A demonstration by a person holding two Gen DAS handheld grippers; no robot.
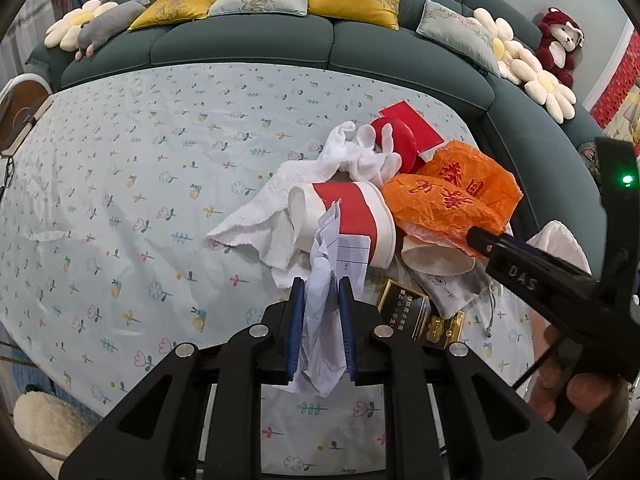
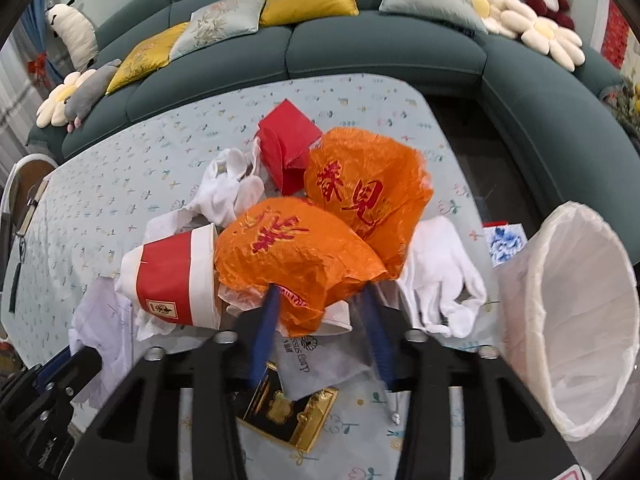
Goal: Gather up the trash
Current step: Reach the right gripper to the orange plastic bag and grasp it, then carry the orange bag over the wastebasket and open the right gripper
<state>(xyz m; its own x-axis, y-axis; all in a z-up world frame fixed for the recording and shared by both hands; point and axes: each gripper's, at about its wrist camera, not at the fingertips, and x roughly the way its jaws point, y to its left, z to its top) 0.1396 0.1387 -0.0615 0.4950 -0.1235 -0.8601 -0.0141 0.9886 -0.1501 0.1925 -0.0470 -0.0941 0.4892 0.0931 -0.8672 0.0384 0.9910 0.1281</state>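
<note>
A trash pile lies on the floral tablecloth. My left gripper is shut on a crumpled white paper, just in front of a tipped red-and-white paper cup. My right gripper holds an orange plastic bag between its blue fingers; the bag also shows in the left wrist view. White gloves, a red packet and a black-and-gold box lie around. A white-lined bin stands at the right.
A dark green sofa with yellow and grey cushions curves behind the table. Flower pillows and a red plush monkey sit on it. A white cloth lies under the cup. A chair stands at the left.
</note>
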